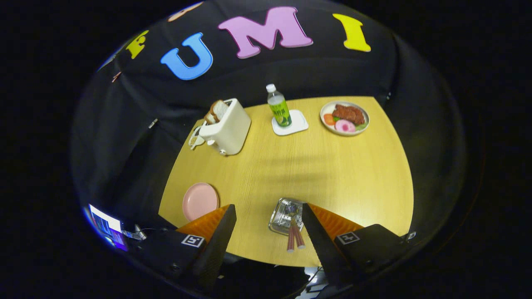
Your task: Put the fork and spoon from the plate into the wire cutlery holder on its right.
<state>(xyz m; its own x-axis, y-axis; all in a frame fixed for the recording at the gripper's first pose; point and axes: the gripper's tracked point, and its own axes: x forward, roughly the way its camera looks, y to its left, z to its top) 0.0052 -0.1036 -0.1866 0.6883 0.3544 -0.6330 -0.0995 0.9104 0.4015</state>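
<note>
Table (pixel 291 166): cutlery handles (pixel 295 240) point from holder (pixel 284 216) toward spread, empty tongs (pixel 268 211).

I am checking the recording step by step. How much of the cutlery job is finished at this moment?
It looks finished. Two reddish handles stick out of the wire cutlery holder, which lies between the fingers, close to one of them. The pink plate beside it is bare. The gripper is open and holds nothing. I cannot tell fork from spoon, so nothing seems left.
</note>
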